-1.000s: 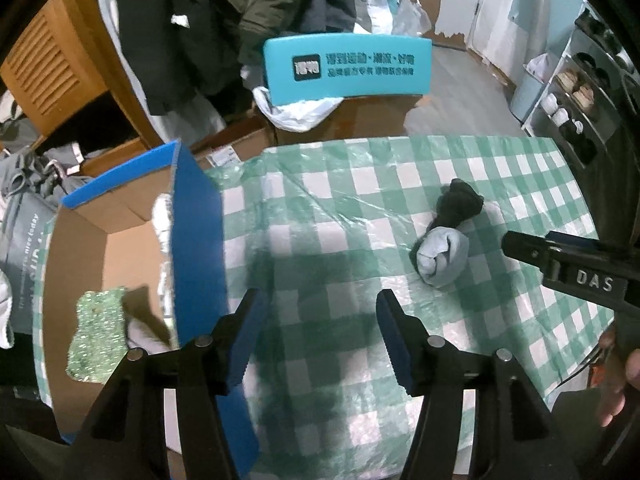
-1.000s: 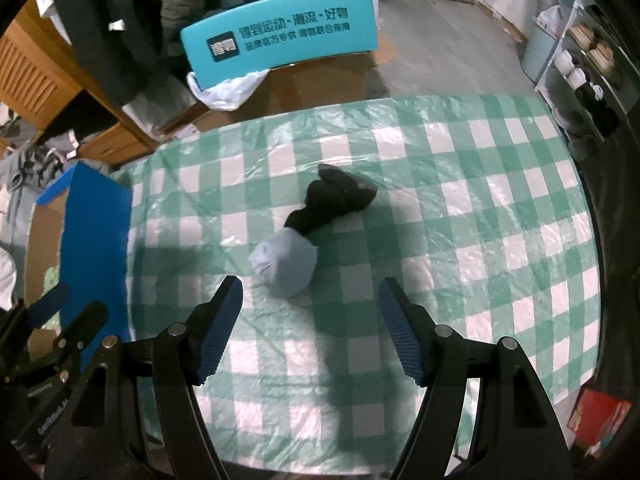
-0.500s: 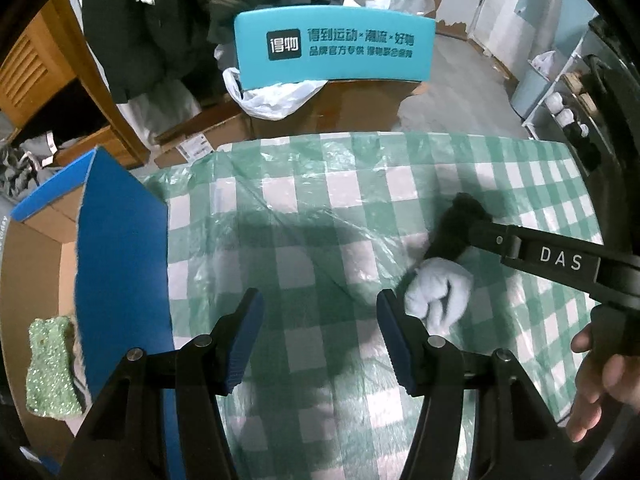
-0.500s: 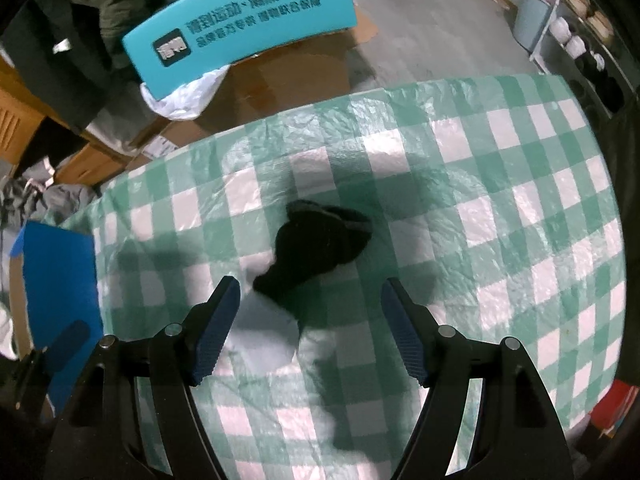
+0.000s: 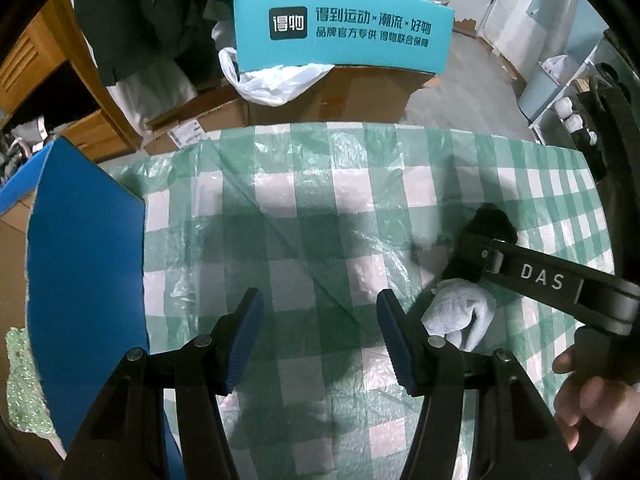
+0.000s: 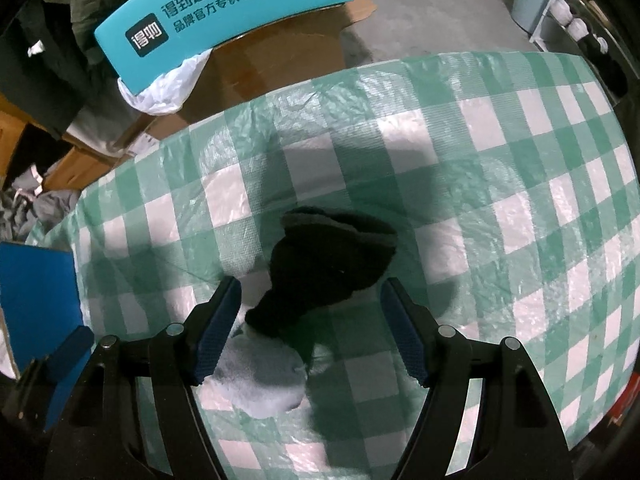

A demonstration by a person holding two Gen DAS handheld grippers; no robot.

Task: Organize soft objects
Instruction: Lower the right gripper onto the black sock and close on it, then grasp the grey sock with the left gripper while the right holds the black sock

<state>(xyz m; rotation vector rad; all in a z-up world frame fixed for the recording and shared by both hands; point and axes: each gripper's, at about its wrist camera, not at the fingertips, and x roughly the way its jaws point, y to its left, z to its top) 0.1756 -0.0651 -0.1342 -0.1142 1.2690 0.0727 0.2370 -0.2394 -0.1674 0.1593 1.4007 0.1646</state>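
Note:
A black sock (image 6: 328, 268) lies on the green-and-white checked tablecloth (image 6: 520, 168), its narrow end resting on a rolled pale grey sock (image 6: 260, 380). My right gripper (image 6: 312, 328) hangs open just above them, the black sock between its blue pads (image 6: 404, 336) with gaps on both sides. In the left wrist view my left gripper (image 5: 320, 340) is open over bare cloth, the grey sock (image 5: 460, 320) just right of its right finger. The right gripper's arm (image 5: 552, 284) crosses above the black sock (image 5: 492, 224). A green sponge-like piece (image 5: 24, 380) lies in the box at left.
A cardboard box with a blue flap (image 5: 84, 280) stands at the table's left edge. Beyond the far edge are a teal sign (image 5: 344, 32), brown cartons (image 5: 328, 96), a white plastic bag (image 5: 272, 80) and hanging dark clothes. A person's hand (image 5: 588, 396) holds the right gripper.
Both grippers have sunk toward the table. The right one moved over the socks, which now sit between its fingers. The left one shifted right, away from the box, toward the grey sock.

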